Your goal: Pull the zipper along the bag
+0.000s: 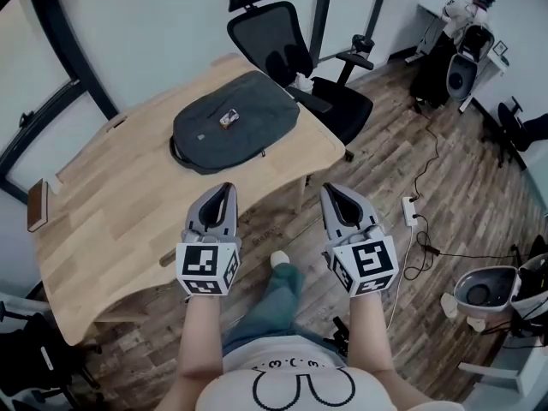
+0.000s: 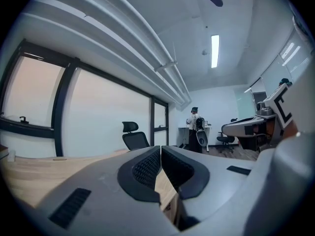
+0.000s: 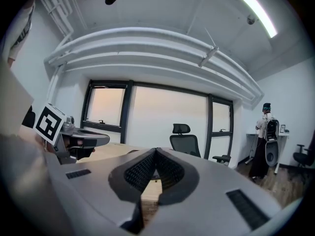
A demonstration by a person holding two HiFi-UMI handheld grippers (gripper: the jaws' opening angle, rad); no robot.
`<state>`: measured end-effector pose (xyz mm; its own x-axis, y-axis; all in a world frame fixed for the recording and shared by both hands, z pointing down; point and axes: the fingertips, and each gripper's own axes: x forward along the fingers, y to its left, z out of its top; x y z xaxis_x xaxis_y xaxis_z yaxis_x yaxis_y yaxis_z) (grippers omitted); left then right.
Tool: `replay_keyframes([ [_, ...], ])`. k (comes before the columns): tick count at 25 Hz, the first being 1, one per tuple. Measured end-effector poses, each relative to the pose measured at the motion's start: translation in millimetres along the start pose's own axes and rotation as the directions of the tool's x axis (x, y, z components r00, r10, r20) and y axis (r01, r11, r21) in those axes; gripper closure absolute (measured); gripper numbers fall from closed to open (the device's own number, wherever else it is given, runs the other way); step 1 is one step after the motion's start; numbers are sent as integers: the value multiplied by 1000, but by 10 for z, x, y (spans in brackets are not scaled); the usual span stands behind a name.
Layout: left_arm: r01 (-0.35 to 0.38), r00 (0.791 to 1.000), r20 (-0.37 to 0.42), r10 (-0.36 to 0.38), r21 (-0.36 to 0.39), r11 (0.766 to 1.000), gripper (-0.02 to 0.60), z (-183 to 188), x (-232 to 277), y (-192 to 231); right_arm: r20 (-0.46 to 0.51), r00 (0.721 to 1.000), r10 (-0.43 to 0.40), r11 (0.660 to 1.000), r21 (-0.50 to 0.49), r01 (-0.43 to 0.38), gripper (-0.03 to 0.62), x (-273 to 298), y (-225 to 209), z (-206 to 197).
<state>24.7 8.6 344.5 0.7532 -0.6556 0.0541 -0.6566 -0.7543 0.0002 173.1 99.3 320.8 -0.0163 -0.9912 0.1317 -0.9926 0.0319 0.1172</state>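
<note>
A dark grey bag [image 1: 235, 120] lies flat on the far end of the light wooden table [image 1: 111, 204], with a small object [image 1: 228, 118] resting on top of it. My left gripper [image 1: 224, 192] and right gripper [image 1: 332, 193] are held side by side at the table's near edge, well short of the bag. Both are shut with nothing between the jaws. In the left gripper view the left gripper [image 2: 161, 149] points level across the table. The right gripper [image 3: 155, 151] also looks level, towards the windows.
A black office chair [image 1: 295, 54] stands behind the bag at the table's far side. A brown block [image 1: 37, 205] sits at the table's left edge. Cables and a power strip [image 1: 409, 210] lie on the wood floor to the right. A person [image 1: 467, 15] stands far right.
</note>
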Motion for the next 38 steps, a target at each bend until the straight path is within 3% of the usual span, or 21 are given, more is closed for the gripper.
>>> replay_keyframes([
  [3,0,999,-36,0,-27,1000,563,-233,356,-27,-16,1000,6,1000,18,-5,542,236,-270,-127],
  [8,-23,996,-84,11,-140,990,563,-666,1000,-20,-85,994,74,996,-45,-78,543,721,-639,-332],
  [15,-126,970,-231,78,-202,971,563,-1268,1759,122,-166,971,172,983,-30,-179,542,1624,-1151,-616],
  [21,-174,950,-298,97,-244,954,561,-1494,2120,208,-230,947,223,973,-14,-232,542,2138,-1367,-836],
  [22,-180,946,-309,97,-251,951,550,-1532,2137,211,-241,943,232,970,-14,-242,542,2195,-1375,-870],
  [24,-189,937,-337,92,-270,944,462,-1626,2168,205,-256,933,252,964,-13,-264,543,2309,-1385,-920],
  [26,-216,925,-367,99,-291,932,428,-1739,2184,200,-269,921,281,955,-11,-295,542,2419,-1374,-966],
  [31,-315,886,-438,150,-334,888,427,-2035,2243,182,-306,896,323,941,0,-339,542,2709,-1417,-1130],
  [38,-472,803,-545,242,-332,817,428,-2385,2392,264,-360,828,429,887,-6,-462,543,3187,-1385,-1314],
])
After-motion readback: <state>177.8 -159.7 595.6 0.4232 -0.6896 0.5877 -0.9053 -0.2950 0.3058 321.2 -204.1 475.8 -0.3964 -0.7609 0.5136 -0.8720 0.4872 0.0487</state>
